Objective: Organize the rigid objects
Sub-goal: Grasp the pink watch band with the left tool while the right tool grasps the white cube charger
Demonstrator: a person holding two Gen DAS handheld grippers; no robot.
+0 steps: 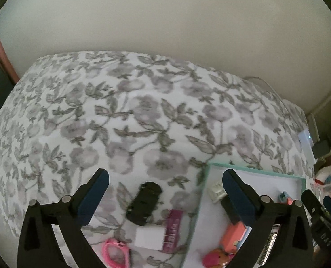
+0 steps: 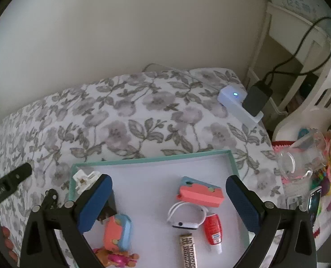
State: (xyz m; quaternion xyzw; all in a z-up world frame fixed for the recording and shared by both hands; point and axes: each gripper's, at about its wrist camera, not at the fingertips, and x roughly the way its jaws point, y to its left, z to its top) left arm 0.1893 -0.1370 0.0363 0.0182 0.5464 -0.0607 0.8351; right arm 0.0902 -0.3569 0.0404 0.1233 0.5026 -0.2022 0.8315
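The far half of the floral bed (image 1: pixel 143 102) lies bare up to the wall, giving wide passage. Near its front edge a black case (image 1: pixel 144 203), a white charger (image 1: pixel 150 237), a magenta packet (image 1: pixel 173 230) and pink goggles (image 1: pixel 116 252) crowd together just left of the teal-rimmed tray (image 2: pixel 152 159). Inside the tray, the far strip and far right corner are bare; a white plug (image 2: pixel 82 178) fills the far left corner, and a coral block (image 2: pixel 199 193), a white watch (image 2: pixel 187 216) and a red bottle (image 2: pixel 212 227) sit mid-tray. A power strip (image 2: pixel 237 102) occupies the bed's far right corner.
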